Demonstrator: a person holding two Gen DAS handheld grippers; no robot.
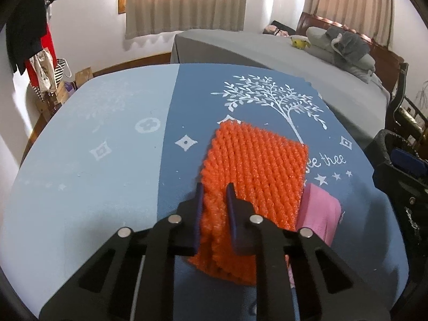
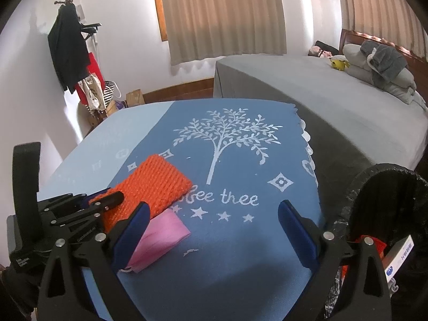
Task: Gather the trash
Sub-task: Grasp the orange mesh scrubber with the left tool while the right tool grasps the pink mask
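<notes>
An orange foam net sleeve lies on the blue tablecloth. My left gripper is shut on the sleeve's near edge. A pink folded wrapper lies just right of the sleeve. In the right wrist view the sleeve and the pink wrapper sit at the left, with the left gripper clamped on the sleeve. My right gripper is open and empty, low over the cloth, its left finger beside the pink wrapper.
A black-lined trash bin stands at the table's right edge, holding a box and something orange; it also shows in the left wrist view. A grey bed lies beyond the table. A coat rack stands by the left wall.
</notes>
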